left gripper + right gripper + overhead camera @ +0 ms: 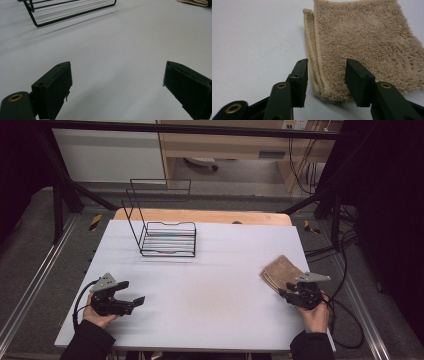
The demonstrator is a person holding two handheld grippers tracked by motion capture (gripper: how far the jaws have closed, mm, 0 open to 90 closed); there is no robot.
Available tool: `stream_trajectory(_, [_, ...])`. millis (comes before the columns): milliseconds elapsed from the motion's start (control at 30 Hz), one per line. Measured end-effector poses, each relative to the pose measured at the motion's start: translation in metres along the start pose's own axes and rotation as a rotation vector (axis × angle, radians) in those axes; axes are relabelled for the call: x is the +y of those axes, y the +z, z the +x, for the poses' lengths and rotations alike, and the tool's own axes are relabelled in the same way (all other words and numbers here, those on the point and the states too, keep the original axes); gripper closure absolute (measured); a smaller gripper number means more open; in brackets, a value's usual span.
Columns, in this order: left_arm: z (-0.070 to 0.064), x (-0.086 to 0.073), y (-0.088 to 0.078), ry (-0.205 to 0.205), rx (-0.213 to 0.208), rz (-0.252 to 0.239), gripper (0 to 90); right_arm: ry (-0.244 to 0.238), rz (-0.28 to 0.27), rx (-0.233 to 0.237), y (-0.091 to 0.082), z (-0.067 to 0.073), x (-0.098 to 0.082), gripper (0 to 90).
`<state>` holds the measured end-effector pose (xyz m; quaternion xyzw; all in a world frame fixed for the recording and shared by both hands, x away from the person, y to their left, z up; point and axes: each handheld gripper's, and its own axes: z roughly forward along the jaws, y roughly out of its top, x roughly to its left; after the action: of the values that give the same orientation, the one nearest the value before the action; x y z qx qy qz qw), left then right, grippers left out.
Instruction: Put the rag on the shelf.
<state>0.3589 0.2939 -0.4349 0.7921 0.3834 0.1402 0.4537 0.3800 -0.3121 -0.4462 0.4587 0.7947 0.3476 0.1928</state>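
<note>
At the near edge of the white table (pixel 210 295), seen from above, two hands come in from the bottom. The left gripper (pixel 131 301) rests low near the near left corner with its jaws spread wide and nothing between them. The right gripper (pixel 289 292) sits near the right edge, its tips at the near corner of a folded tan towel (pixel 280 271).

From above, the right jaws are small and dark, and it is hard to say how they meet the cloth. The right gripper view makes it plainer: the right gripper (pixel 325 75) straddles the towel (pixel 362 42) at its folded near corner, the stacked hemmed edges lying in the gap. The right-hand jaw seems to touch the pile, while the left-hand jaw stands just beside the hem with a sliver of table showing, so the jaws are part open and not yet pinching the cloth. The towel's far right side is cut off by the frame.

The left gripper view looks along the left gripper (pixel 117 82) over bare table; here the towel (pixel 195 2) is just a strip at the top right edge, well apart.

Farther back, left of centre, a black wire rack (pixel 167 237) stands on the table with its tall back frame rising behind its base. In the left gripper view the rack (pixel 70 12) shows its lower bars, the rest cut off at the top.
</note>
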Motion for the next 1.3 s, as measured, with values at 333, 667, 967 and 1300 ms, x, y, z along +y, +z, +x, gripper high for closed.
stream_trajectory(333, [-0.001,0.000,0.003,0.001,-0.006,0.007,8.4,-0.037,0.032,-0.011,0.004,0.001,0.001,80.1])
stream_trajectory(667, [-0.001,0.001,0.001,0.001,-0.012,-0.005,8.7,-0.028,0.052,-0.041,0.002,0.003,0.007,86.2])
stream_trajectory(967, [-0.001,0.001,-0.001,0.011,-0.010,-0.007,8.9,-0.015,0.045,-0.027,-0.002,0.007,0.005,68.7])
stream_trajectory(1300, [-0.002,0.001,-0.001,0.010,-0.010,-0.008,8.9,-0.091,0.067,-0.051,0.002,0.010,0.001,67.5])
